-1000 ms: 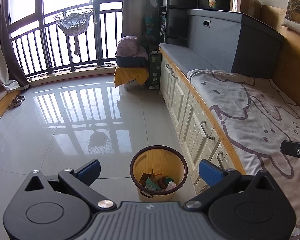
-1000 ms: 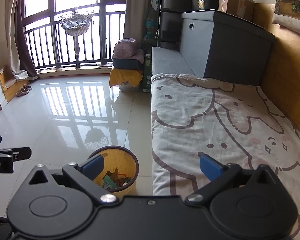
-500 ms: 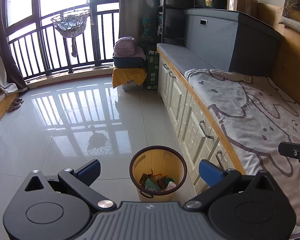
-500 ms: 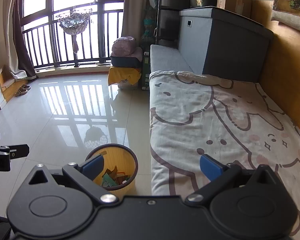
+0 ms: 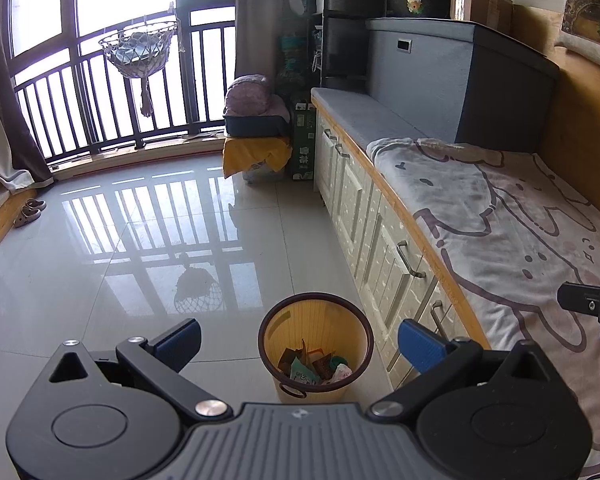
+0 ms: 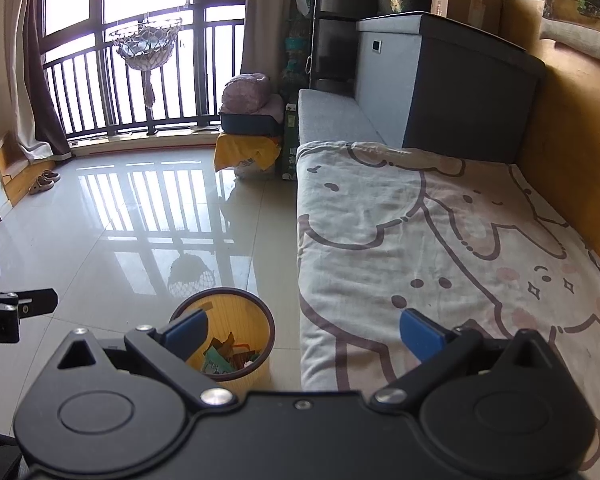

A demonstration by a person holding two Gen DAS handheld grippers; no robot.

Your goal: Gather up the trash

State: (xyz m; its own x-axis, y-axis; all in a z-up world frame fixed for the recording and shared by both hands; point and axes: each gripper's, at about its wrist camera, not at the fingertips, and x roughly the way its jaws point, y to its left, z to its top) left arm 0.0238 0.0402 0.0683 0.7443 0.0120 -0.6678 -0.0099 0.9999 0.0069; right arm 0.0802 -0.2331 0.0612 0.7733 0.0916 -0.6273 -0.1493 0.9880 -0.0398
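The trash bin (image 5: 315, 344) stands upright on the tiled floor (image 5: 140, 240), just beside the long edge of the bed (image 6: 420, 240), near the white drawers (image 5: 380, 240) under that edge. I think it is put there so that trash from both the floor and the bed can be dropped in with a short move. Inside it, at the bottom, lie some wrappers (image 5: 314, 368); the bin is far from full. I see no loose trash on the floor or on the blanket (image 5: 520, 220) in these views, so the collecting seems mostly done, or the next piece is out of view.

The left hand-held gripper (image 5: 298, 340) is held above the floor and looks slightly down over the bin; its blue fingers stand wide apart with nothing between them. The right hand-held gripper (image 6: 302, 334) hangs over the edge of the bed, one finger in front of the bin and the other over the blanket; it is also spread wide and empty. Both point the same way, toward the balcony railing (image 5: 120, 92), side by side and well apart from each other.
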